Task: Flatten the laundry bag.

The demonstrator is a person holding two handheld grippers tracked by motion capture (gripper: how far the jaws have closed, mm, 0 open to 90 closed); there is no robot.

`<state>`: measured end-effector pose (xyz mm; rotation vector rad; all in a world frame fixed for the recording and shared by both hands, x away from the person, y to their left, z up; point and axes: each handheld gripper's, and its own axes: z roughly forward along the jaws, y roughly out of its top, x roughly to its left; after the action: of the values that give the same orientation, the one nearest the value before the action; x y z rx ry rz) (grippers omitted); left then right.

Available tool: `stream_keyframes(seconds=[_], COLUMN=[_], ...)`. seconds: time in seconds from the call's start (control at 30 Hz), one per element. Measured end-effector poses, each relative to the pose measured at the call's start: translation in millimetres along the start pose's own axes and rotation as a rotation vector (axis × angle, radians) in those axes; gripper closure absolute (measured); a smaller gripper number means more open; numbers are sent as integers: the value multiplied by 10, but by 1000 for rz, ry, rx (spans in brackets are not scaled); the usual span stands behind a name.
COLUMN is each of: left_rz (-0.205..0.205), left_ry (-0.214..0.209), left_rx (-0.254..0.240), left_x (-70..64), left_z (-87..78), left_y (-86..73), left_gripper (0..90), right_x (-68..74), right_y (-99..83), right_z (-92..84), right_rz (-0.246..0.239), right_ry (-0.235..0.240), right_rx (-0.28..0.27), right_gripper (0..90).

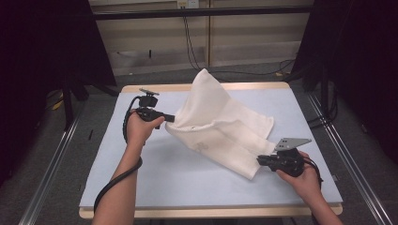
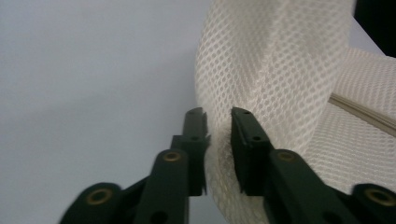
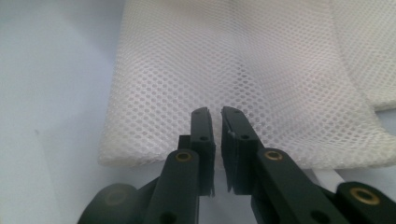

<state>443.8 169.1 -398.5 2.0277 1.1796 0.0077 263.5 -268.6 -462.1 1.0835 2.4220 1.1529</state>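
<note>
The white mesh laundry bag point(image 1: 220, 126) is lying across the middle of the pale blue table top point(image 1: 155, 187), with one corner peaking up toward twelve o'clock and its lower corner trailing toward five o'clock. In the left gripper view a rounded fold of the mesh point(image 2: 261, 79) is sitting in the gap between the jaws, which are standing slightly apart — the pads are not pressing on it, so the left gripper point(image 1: 168, 118), at nine o'clock of the bag, is open around the fabric rather than gripping it. The right gripper point(image 1: 261, 161), at five o'clock, is pointing at the bag's edge; in the right gripper view its jaws are showing a narrow slit with no cloth in it, the folded mesh edge point(image 3: 233, 84) lying just beyond the tips. Both hands seem to be letting go of the bag to set it down flat. Doing this well probably means opening each pair of jaws fully before drawing back, so the open weave is not snagging on a pad and being dragged out of shape. As for contents, the bag is looking limp and flat, with nothing bulging inside as far as the weave is revealing, and a zip or seam line point(image 2: 362, 114) is running along one side.
</note>
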Motion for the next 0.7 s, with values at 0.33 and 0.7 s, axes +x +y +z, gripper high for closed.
stream_keyframes(seconds=[0.33, 0.7], left_rz=[-19, -46], left_ry=[57, 79], left_rx=[-3, -20], left_x=[135, 297], left_z=[-115, -278], left_y=[-119, -268], left_gripper=[487, 396], right_x=[-208, -312], right_y=[20, 103], right_z=[-64, 14], right_rz=[96, 163], right_ry=[-26, -57], right_rx=[-22, 17], right_gripper=[711, 574])
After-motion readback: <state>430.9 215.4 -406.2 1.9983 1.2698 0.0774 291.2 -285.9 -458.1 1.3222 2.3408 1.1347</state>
